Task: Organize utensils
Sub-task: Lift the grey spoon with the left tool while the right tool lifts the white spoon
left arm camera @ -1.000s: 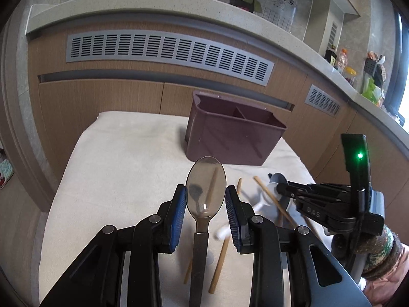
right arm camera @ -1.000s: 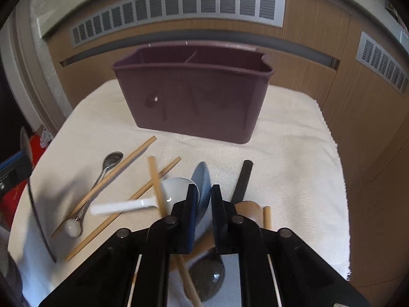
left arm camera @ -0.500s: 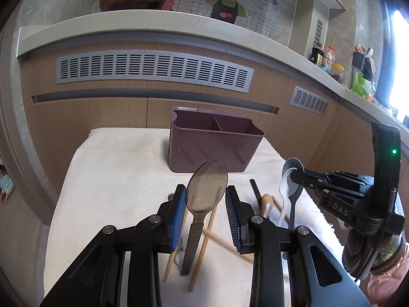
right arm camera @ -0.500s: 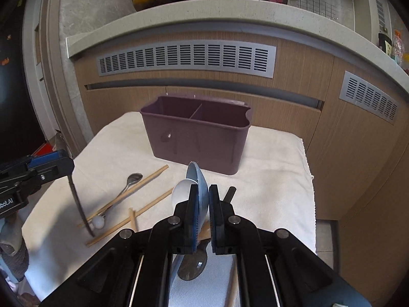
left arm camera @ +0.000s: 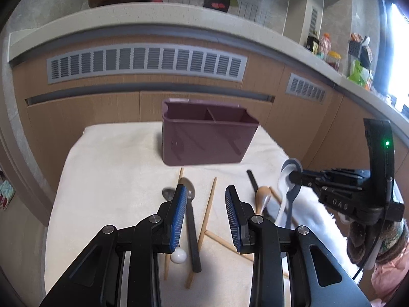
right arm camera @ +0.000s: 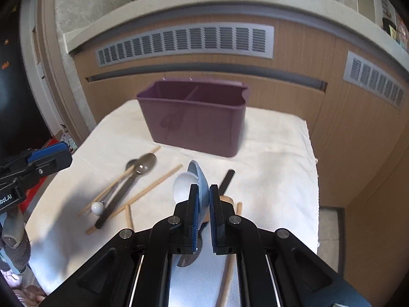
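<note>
A cream cloth (left arm camera: 110, 168) covers the desk (right arm camera: 288, 138), and a purple two-compartment caddy (left arm camera: 204, 140) stands on it toward the far edge. Nearer lie wooden chopsticks (left arm camera: 208, 209), some crossing, a black-handled metal spoon (left arm camera: 190, 220), a smaller metal spoon (left arm camera: 167, 194) with a white ball end, and a wooden spoon (left arm camera: 263, 197)

A maroon caddy (right arm camera: 194, 125) stands upright, two compartments, on the cloth. Before it lie scattered chopsticks (left arm camera: 208, 211) and a black-handled steel spoon (left arm camera: 190, 220) — flat, crossing.
</note>
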